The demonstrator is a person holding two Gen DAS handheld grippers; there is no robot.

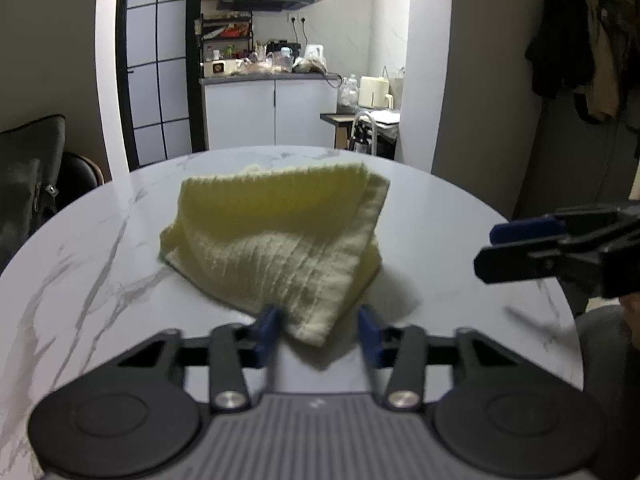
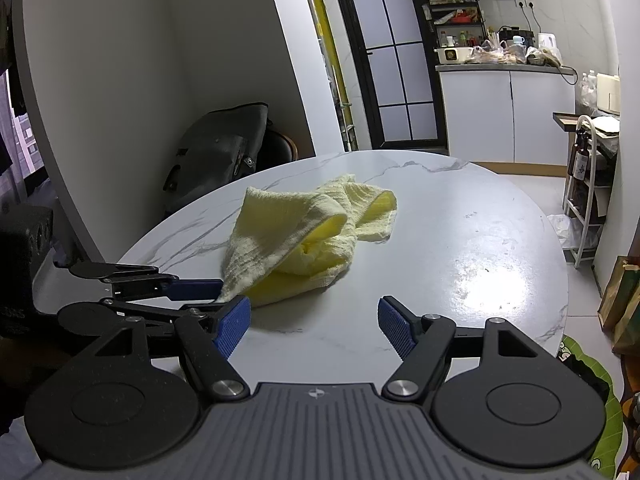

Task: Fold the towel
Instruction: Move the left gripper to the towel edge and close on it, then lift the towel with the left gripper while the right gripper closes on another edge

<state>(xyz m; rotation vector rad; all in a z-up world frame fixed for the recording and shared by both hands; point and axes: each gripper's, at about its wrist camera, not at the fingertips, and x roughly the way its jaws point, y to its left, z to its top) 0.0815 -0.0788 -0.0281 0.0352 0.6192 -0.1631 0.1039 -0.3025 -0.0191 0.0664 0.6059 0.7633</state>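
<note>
lying bunched on the white marble table [image 1: 88,240], the pale yellow towel [image 1: 276,236] sits a little toward 11 o'clock of the tabletop's middle in the left wrist view, its upper layer draped over in a loose fold with a ribbed weave showing. one corner hangs toward 6 o'clock and drops between the blue pads of the left gripper [image 1: 320,330]. those pads stand a little apart; the left pad touches the cloth's edge while a gap shows on the right side of the corner, so the claw is not pressing together on it, and the picture is blurred there.

in the right wrist view the towel [image 2: 304,232] lies at about 11 o'clock from the right gripper [image 2: 314,324], whose blue ridged fingers [image 2: 394,326] are spread wide over bare table [image 2: 460,240] with nothing between them. the left gripper [image 2: 222,292] comes in from 9 o'clock, its fingertips at the towel's near corner.

behind the table, toward 12 o'clock, stand white kitchen cabinets [image 1: 272,112] with a cluttered counter, and a dark bag [image 2: 216,152] rests at 10 o'clock beside the wall
</note>
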